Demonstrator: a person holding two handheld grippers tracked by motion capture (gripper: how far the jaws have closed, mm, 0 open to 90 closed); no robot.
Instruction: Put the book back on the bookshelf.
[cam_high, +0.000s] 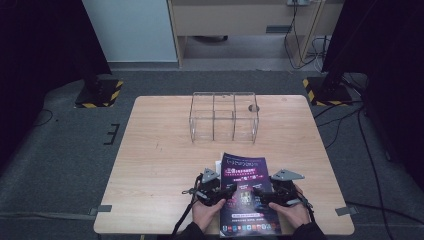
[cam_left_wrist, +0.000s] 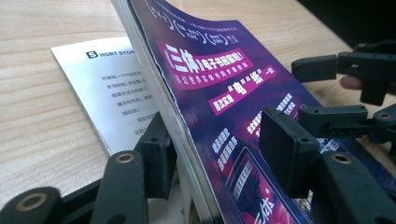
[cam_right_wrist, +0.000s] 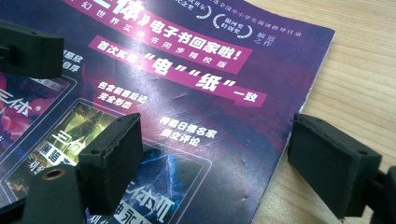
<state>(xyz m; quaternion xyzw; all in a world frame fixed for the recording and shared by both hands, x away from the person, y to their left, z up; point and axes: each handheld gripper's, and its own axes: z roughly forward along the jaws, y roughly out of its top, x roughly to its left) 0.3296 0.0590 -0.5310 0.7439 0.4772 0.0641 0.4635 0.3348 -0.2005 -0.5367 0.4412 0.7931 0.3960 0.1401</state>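
At the table's (cam_high: 150, 150) near edge, the left gripper (cam_left_wrist: 219, 154) has its 2 jaws apart astride the purple magazine's (cam_high: 245, 195) lifted edge. The right gripper's (cam_right_wrist: 215, 158) jaws stand apart over its cover. A white sheet (cam_left_wrist: 116, 88) lies alongside; farther off stands a clear divided box (cam_high: 223, 117).

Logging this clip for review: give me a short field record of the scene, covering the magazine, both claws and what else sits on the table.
magazine: purple cover, near table edge, its left edge lifted
left claw: jaws astride the lifted edge, a gap at the right pad
right claw: open, jaws straddling the right edge
under magazine: white printed sheet
far side: clear acrylic organizer, compartments empty
surface: wooden table
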